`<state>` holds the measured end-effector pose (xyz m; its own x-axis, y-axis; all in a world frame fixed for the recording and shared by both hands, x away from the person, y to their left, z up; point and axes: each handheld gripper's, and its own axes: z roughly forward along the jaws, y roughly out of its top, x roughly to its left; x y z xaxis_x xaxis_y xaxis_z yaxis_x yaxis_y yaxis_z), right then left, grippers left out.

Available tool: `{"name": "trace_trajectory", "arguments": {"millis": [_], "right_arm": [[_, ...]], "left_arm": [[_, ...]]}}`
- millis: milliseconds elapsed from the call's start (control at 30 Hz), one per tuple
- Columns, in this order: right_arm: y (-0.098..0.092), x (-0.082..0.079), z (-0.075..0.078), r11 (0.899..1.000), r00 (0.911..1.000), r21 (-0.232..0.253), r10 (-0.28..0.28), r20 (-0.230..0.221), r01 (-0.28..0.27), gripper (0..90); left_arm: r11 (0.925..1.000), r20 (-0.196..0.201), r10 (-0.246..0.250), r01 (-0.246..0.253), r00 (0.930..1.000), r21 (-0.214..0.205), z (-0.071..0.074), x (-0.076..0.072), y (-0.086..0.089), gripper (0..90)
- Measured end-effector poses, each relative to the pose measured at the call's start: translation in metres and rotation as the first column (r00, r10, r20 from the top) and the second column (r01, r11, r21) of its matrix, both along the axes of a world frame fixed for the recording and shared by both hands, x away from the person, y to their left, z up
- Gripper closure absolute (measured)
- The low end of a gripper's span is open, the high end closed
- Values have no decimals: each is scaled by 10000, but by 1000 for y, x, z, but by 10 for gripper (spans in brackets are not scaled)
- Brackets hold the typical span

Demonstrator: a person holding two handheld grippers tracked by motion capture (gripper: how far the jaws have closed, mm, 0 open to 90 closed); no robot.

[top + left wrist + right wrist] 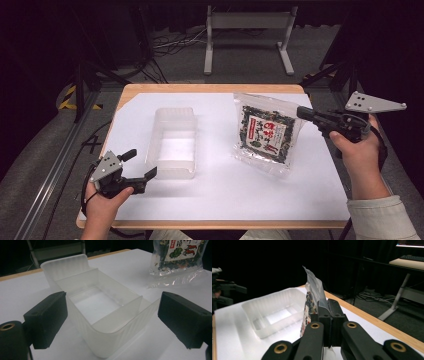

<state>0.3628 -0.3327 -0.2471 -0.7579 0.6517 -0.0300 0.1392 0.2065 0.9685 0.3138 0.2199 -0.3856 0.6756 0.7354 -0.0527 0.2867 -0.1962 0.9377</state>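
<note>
A clear plastic container [172, 171] stands empty on the white sheet, left of centre. My left gripper [142, 163] is open just off its near left corner; in the left gripper view the two jaws stand wide apart on either side of the container's near end [120, 332], not touching it. My right gripper [303, 113] is shut on the right edge of a clear snack bag [265, 132] with a dark printed label. The bag hangs tilted above the sheet. In the right gripper view the jaws [329, 312] pinch the bag's edge [313, 288], with the container [272, 332] beyond.
A white sheet [225, 185] covers the wooden table [210, 88]. Behind the table stand a desk frame's grey legs [247, 30] and floor cables. A metal rail [55, 165] runs along the left. Bare sheet lies between the container and the bag.
</note>
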Motion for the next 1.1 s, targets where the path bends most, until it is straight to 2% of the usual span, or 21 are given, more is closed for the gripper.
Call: {"name": "trace_trajectory", "arguments": {"millis": [333,467,567,700,833,933,1100], "right_arm": [[17,-7,17,9986,9980,74,523,344,-526,900],[24,-9,25,9968,9958,115,783,483,-789,900],[29,-12,29,9952,9939,176,955,550,-966,900],[38,-16,32,9901,9886,363,1325,713,-1353,900],[46,-17,32,9859,9849,463,1571,720,-1607,900],[49,-19,32,9821,9818,576,1748,748,-1792,900],[55,-21,31,9782,9777,596,1940,806,-1990,900]], "left_arm": [[9986,217,-495,499,9985,-174,15,9,-24,95],[9962,461,-778,795,9959,-346,24,13,-37,94],[9942,499,-958,980,9942,-434,27,15,-46,92],[9888,526,-1417,1438,9885,-390,29,18,-66,92],[9849,621,-1658,1684,9842,-399,33,20,-78,91],[9825,697,-1753,1790,9820,-508,36,21,-86,92],[9745,911,-2062,2128,9743,-706,44,23,-102,91]]}}
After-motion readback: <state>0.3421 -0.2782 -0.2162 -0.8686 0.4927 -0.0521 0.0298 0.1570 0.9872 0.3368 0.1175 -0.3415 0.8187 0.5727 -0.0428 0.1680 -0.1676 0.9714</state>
